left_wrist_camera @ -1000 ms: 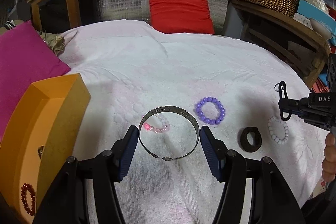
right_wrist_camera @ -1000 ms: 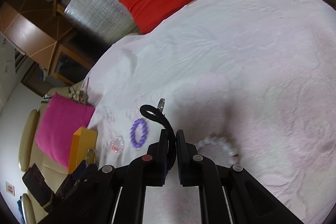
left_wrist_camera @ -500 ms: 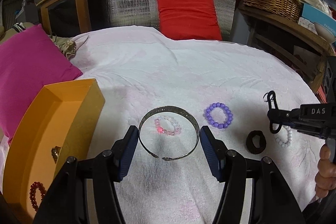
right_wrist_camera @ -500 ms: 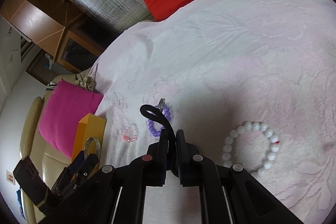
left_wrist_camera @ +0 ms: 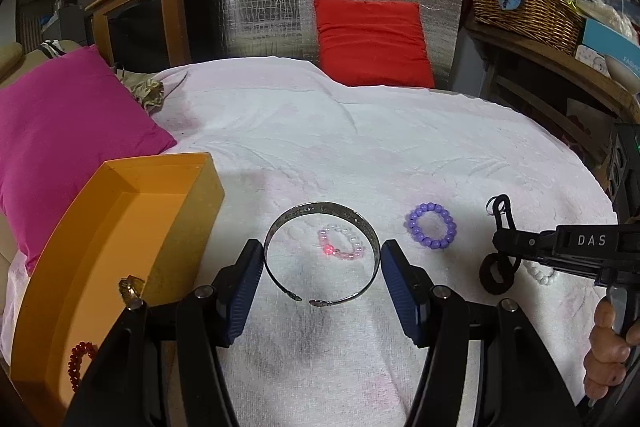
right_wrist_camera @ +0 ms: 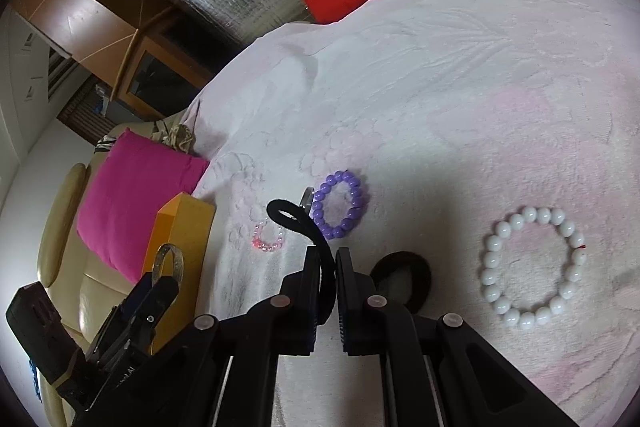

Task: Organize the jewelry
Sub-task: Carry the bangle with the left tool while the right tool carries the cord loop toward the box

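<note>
My left gripper (left_wrist_camera: pixel 321 251) is shut on a silver cuff bangle (left_wrist_camera: pixel 320 207), held above the white cloth just right of the orange box (left_wrist_camera: pixel 120 227). A clear pink bead bracelet (left_wrist_camera: pixel 344 245) lies on the cloth below it, seen through the bangle. My right gripper (right_wrist_camera: pixel 328 259) is shut on a black cord (right_wrist_camera: pixel 296 217) with a small metal ring at its tip. It hovers over a black hair tie (right_wrist_camera: pixel 404 267). A purple bead bracelet (right_wrist_camera: pixel 338 205) and a white bead bracelet (right_wrist_camera: pixel 534 267) lie on the cloth to either side.
The box holds a red bead bracelet (left_wrist_camera: pixel 78 363) and a small brass piece (left_wrist_camera: pixel 130 287). A magenta cushion (left_wrist_camera: pixel 68 131) lies behind the box and a red cushion (left_wrist_camera: pixel 372 43) at the back. A wicker basket (left_wrist_camera: pixel 524 3) sits on a shelf to the right.
The left gripper has carried the bangle left, nearer the orange box. The right gripper has moved left with the cord, from over the white bracelet to over the black hair tie.
</note>
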Demonstrator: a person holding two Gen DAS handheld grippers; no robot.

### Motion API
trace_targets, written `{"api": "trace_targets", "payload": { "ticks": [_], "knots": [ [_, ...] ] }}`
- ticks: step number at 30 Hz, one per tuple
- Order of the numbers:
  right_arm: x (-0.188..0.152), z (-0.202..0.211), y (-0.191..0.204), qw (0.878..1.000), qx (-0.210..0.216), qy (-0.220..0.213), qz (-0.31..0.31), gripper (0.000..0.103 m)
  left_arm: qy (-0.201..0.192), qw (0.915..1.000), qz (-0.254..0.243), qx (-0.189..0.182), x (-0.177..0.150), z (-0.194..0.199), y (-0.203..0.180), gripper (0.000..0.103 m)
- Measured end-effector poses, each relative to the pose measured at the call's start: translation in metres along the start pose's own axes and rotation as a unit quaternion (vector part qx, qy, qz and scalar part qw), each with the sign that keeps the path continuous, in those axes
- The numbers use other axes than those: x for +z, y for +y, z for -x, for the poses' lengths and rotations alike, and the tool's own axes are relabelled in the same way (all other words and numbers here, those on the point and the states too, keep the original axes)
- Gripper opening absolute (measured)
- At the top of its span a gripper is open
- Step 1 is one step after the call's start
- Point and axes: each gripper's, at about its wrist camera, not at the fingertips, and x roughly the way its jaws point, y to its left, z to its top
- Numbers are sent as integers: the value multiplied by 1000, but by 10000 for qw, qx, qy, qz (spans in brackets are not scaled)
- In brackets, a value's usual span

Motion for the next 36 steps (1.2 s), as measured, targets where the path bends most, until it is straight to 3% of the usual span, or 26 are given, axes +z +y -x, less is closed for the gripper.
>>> {"api": "trace_targets", "payload": {
  "ticks": [26, 36],
  "knots": [
    [-10, -21, 26, 9996, 144, 123, 201, 9, -349, 9978, 319, 467, 3, 32, 31, 62],
    [-17, -21, 48, 9983, 165, -15, 561, 9, -502, 9959, 543, 521, 3, 45, 51, 62]
  ]
}}
